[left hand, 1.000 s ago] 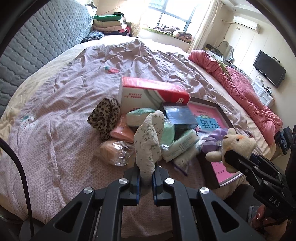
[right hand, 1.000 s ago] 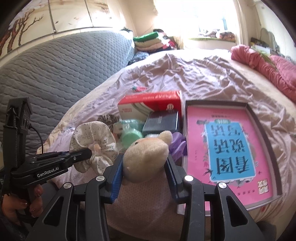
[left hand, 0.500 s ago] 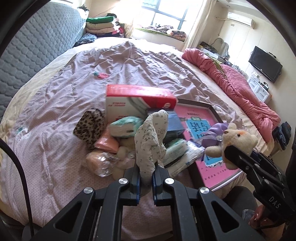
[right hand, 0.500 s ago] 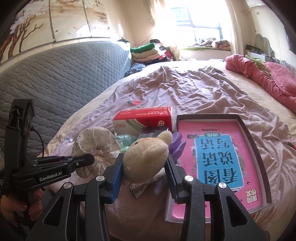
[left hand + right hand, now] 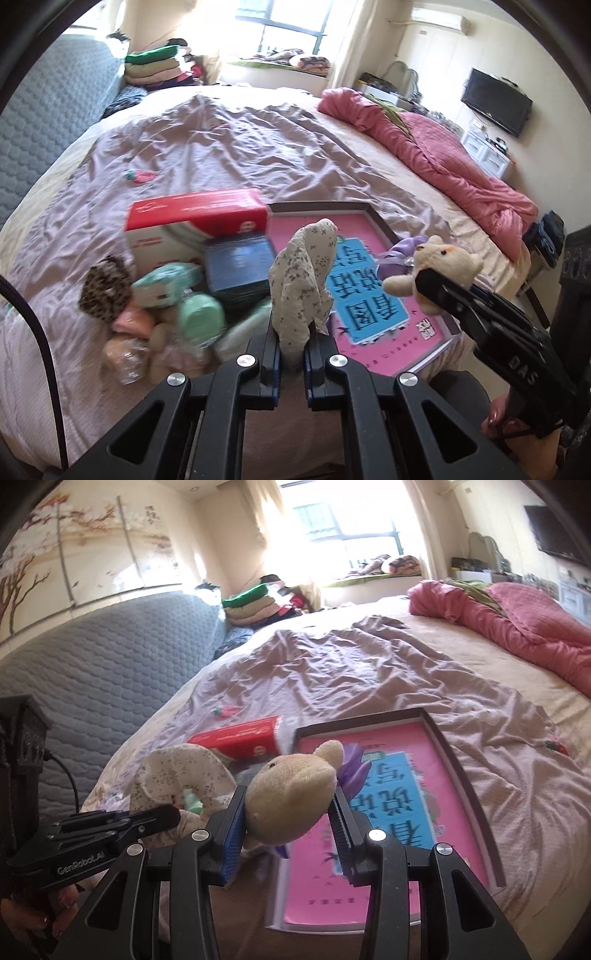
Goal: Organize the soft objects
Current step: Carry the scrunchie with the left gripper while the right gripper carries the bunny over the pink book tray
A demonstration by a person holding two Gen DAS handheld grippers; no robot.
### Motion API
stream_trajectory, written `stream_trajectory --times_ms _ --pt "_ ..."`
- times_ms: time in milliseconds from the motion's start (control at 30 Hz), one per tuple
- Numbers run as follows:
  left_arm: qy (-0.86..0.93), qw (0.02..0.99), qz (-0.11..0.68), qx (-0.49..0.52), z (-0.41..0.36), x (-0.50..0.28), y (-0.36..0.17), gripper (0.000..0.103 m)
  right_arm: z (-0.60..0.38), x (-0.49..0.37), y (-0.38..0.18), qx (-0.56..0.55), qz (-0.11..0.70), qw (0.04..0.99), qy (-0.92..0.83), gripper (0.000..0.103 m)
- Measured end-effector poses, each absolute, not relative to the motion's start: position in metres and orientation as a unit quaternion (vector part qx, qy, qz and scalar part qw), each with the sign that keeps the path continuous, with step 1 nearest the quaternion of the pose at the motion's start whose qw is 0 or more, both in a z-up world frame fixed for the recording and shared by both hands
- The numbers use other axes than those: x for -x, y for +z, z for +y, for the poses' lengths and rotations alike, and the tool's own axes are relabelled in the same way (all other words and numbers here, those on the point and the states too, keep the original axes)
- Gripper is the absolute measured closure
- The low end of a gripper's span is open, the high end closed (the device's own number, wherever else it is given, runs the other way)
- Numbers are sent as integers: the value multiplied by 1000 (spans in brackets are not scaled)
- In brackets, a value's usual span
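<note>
My left gripper [image 5: 291, 347] is shut on a floral cream scrunchie [image 5: 301, 280], held up above the bed's near edge; it also shows in the right wrist view [image 5: 177, 775]. My right gripper [image 5: 288, 819] is shut on a beige teddy bear [image 5: 291, 794] with a purple scrunchie [image 5: 352, 768] behind it; the bear shows at the right of the left wrist view [image 5: 439, 266]. A pile of soft things lies on the quilt: a leopard-print scrunchie [image 5: 105, 291], green packs [image 5: 199, 314] and peach bagged items [image 5: 125, 343].
A red and white box [image 5: 195, 225] and a dark blue box [image 5: 238, 266] stand behind the pile. A pink tray-like box with a blue label [image 5: 369, 295] lies to the right. A pink blanket [image 5: 443, 162] runs along the bed's right side. A grey headboard [image 5: 92, 672] stands at the left.
Both grippers have lifted and pulled back from the pile with their loads. The pile and the pink box sit lower and farther in both views.
</note>
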State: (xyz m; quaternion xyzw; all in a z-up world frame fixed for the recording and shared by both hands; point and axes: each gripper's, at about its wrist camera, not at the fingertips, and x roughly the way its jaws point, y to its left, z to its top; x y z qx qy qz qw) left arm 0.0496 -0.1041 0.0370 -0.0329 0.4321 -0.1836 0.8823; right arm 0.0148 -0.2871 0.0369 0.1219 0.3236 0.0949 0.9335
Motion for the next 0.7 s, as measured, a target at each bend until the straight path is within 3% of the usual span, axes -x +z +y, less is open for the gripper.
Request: stream_trajectory --times_ms 700 --pt "-217 849 479 -41 -203 -66 -8 94 -350 -35 -7 -194 390 900 24 59"
